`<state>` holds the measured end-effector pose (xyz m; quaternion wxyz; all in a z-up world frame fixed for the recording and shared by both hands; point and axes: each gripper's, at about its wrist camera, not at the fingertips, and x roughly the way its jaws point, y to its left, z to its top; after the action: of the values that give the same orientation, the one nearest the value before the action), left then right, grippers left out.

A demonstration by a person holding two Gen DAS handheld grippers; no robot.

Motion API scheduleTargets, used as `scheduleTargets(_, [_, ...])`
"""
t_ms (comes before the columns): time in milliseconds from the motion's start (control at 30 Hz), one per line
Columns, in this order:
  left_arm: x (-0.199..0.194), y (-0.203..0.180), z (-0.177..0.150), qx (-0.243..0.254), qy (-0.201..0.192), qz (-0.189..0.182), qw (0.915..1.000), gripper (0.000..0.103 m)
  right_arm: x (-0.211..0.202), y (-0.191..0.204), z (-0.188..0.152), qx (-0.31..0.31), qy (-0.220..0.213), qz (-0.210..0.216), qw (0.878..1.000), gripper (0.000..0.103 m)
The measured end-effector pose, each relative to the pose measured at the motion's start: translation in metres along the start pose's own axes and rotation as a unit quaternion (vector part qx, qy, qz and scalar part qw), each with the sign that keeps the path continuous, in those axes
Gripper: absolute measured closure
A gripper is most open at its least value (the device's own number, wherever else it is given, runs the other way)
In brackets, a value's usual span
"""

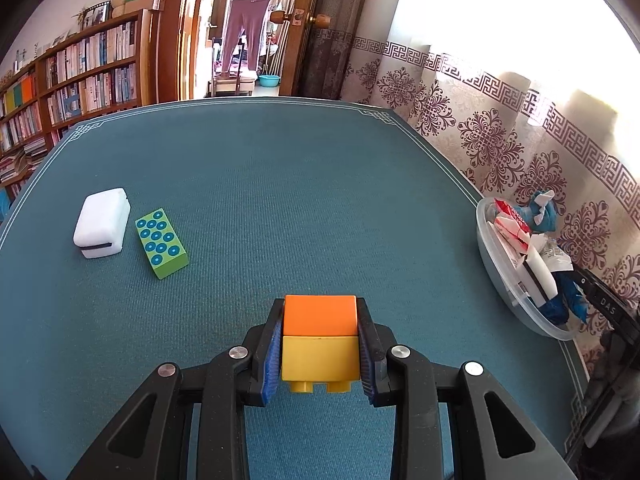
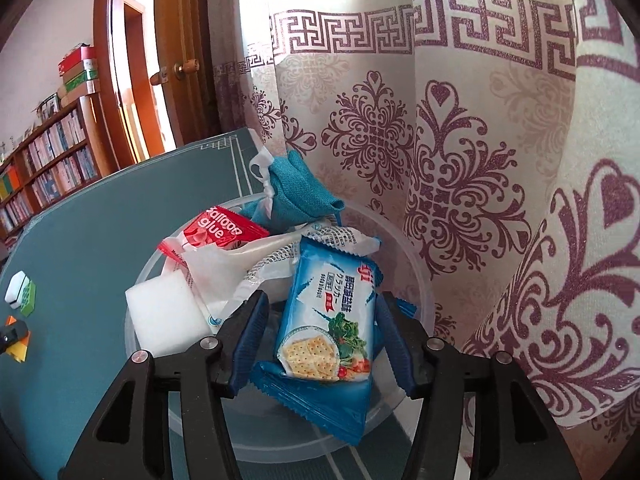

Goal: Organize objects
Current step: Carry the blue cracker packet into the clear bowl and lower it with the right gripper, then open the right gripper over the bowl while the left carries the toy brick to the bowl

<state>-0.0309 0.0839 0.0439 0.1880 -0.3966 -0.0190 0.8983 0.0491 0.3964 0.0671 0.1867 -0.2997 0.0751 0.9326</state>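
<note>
The jaws of the left gripper (image 1: 320, 344) are clamped on a stacked pair of toy bricks, an orange brick (image 1: 319, 315) sitting on a yellow brick (image 1: 319, 360), pinched from both sides so the pair lifts as one piece and the studs stay locked. The jaws of the right gripper (image 2: 322, 344) stand apart on either side of a blue cracker packet (image 2: 332, 320), which lies between them without being pressed, resting in the clear plastic bowl (image 2: 420, 280); it looks let go, since the bowl seems to be where the loose items are collected. Just beyond it in the bowl, toward 10 o'clock, are a white sponge block (image 2: 166, 316) and a red glue packet (image 2: 224, 230), with a teal cloth pouch (image 2: 298, 196) at 12 o'clock against the patterned curtain (image 2: 460, 160). In the left view, further out on the blue desk (image 1: 300, 200) at 10 o'clock, a green dotted block (image 1: 161, 243) and a white case (image 1: 102, 229) lie just beside each other, not yet gathered. The bricks probably go to the bowl, at 3 o'clock.
</note>
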Motion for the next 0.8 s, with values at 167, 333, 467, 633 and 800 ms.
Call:
scheduleTargets(167, [0.001, -0.014, 0.000, 0.012, 0.002, -0.007, 0.9999, 0.070, -0.022, 0.003, -0.002, -0.022, -0.032, 0.006, 0.999, 0.041])
scheduleTargets(333, [0.000, -0.031, 0.001, 0.029, 0.003, -0.016, 0.9994, 0.070, -0.038, 0.007, -0.011, -0.046, -0.042, 0.014, 0.998, 0.041])
scheduleTargets(467, [0.000, -0.045, 0.001, 0.044, 0.005, -0.022, 0.9988, 0.070, -0.045, -0.002, -0.015, -0.040, -0.042, 0.022, 0.998, 0.041])
scheduleTargets(633, [-0.002, -0.066, 0.001, 0.062, 0.007, -0.031, 0.9976, 0.070, -0.048, -0.015, -0.021, -0.032, -0.034, 0.025, 0.999, 0.041])
scheduleTargets(800, [-0.004, -0.092, 0.002, 0.082, 0.011, -0.052, 0.9952, 0.070, -0.047, -0.020, -0.029, -0.035, -0.025, 0.024, 0.999, 0.041])
